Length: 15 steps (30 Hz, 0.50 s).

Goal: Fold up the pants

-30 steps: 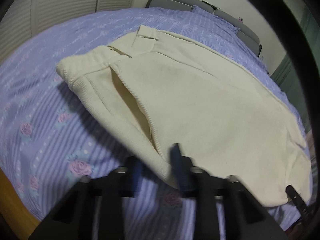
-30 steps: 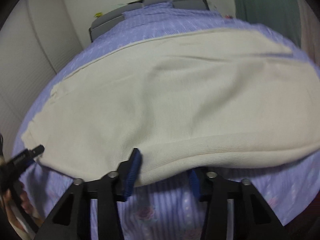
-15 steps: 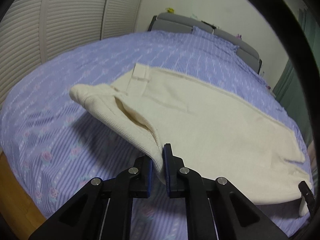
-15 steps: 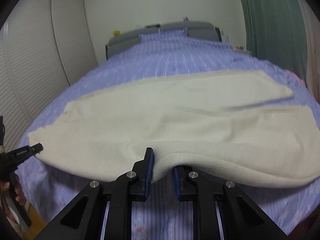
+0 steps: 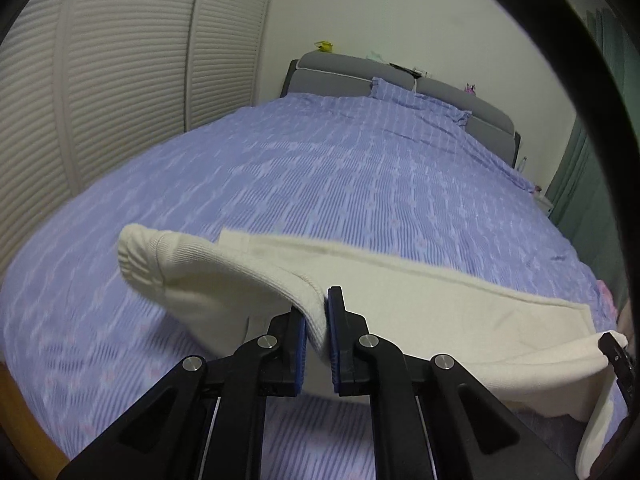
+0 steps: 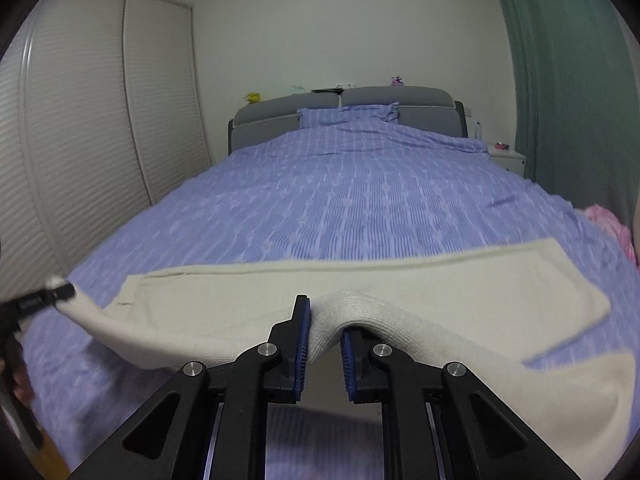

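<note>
Cream ribbed pants [image 5: 420,292] lie stretched across the near part of a bed. My left gripper [image 5: 318,314] is shut on the pants' near edge by the waistband end [image 5: 140,256] and holds it lifted off the bed. My right gripper [image 6: 325,320] is shut on the near edge of the pants [image 6: 400,280] toward the leg end, also lifted. The far edge of the pants still rests on the bedspread. The other gripper's tip shows at the right edge of the left wrist view [image 5: 616,352] and at the left edge of the right wrist view [image 6: 44,298].
The bed has a purple striped floral bedspread [image 6: 360,200], a matching pillow [image 6: 348,114] and a grey headboard [image 6: 400,96]. White louvred wardrobe doors [image 5: 100,80] stand on the left, a green curtain [image 6: 560,80] on the right. A pink item [image 6: 608,224] lies at the bed's right edge.
Both grippers closed on the pants' near edge and lifted it up off the bed. The views rose, so more of the bed and room shows.
</note>
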Each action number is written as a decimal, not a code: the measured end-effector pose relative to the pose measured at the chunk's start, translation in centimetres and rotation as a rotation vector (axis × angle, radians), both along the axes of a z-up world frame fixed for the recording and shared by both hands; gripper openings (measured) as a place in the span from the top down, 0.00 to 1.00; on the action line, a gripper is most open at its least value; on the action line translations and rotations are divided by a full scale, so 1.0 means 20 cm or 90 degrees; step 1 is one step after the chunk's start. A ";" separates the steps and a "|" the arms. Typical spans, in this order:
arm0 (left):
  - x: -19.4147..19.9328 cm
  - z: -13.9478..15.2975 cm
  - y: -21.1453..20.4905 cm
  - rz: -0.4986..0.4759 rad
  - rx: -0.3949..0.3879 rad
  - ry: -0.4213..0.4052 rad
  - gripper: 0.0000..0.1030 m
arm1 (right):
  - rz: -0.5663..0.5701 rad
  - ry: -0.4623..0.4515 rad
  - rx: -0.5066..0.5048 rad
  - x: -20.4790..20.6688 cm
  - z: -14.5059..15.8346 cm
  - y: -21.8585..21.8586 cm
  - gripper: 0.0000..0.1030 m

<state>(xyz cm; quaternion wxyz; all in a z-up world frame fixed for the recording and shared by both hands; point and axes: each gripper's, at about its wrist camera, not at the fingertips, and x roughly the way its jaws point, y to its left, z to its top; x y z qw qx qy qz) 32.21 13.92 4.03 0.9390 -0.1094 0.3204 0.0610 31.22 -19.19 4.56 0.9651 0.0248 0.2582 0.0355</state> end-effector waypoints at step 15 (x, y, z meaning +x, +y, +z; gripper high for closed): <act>0.81 -0.25 0.01 0.053 0.014 0.137 0.89 | 0.012 0.148 -0.061 0.87 -0.25 0.07 0.85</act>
